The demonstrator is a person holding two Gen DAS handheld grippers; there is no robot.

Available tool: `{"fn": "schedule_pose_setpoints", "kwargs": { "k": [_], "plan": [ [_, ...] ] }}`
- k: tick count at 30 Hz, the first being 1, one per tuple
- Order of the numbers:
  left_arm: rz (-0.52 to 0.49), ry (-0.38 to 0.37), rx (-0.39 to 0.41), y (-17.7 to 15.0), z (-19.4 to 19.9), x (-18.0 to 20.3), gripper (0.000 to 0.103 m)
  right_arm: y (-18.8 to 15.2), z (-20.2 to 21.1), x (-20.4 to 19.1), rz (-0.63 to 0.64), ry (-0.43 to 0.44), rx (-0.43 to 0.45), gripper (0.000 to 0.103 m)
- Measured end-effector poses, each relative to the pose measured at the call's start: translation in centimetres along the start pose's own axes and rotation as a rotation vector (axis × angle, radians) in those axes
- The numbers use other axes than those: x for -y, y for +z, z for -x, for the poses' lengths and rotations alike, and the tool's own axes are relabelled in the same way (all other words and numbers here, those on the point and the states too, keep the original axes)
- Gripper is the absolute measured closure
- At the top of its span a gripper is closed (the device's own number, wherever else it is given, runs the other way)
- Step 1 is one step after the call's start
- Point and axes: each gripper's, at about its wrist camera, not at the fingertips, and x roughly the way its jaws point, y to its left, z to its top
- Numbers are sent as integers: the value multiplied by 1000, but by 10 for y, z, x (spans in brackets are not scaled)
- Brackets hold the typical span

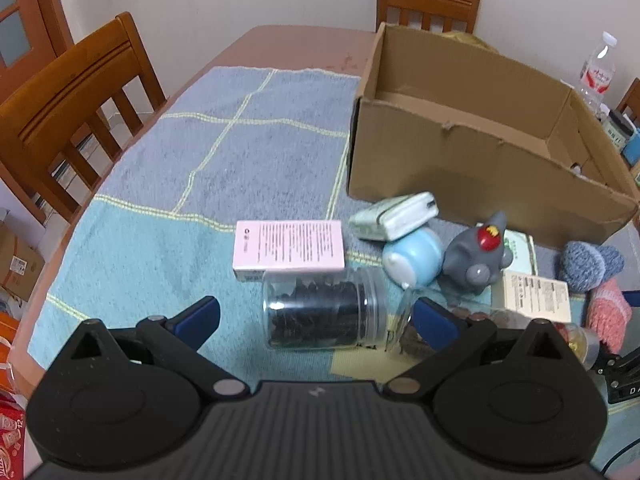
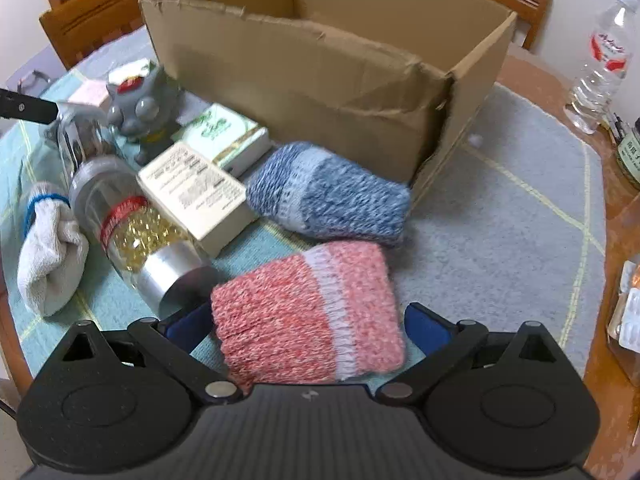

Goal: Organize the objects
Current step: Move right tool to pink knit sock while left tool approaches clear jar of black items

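Pink sock (image 2: 310,314) between right tool's (image 2: 308,328) spread fingers, right view only.

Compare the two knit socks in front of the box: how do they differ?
Colour: the red knit sock is red-and-white marl, the blue knit sock blue-and-white. Position: the red one lies between the open right gripper fingers; the blue one lies farther off, against the cardboard box. Both are folded, lie flat and have a pale band.
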Motion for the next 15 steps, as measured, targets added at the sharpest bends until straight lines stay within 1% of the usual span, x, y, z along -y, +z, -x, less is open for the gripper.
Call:
{"fn": "schedule_pose_setpoints", "kwargs": {
  "k": [2,4,7,10,13,15],
  "plan": [
    [-1,4,-4,-1,-2,0,1,-2,1,-6,11,-17,2,0],
    [-5,8,-4,-2,-4,0,1,-5,4,-11,-3,-12,-6,0],
    [-13,18,-3,-3,-6,0,1,-10,11,-22,-36,-18,-34,0],
    [-12,12,3,-5,-8,-2,1,-16,17,-37,-69,-15,-53,0],
    [4,0,6,-6,-11,-6,1,-22,19,-50,-75,-66,-42,0],
    [16,-5,11,-7,-15,-7,1,-23,19,-51,-102,-76,-27,0]
  ]
}}
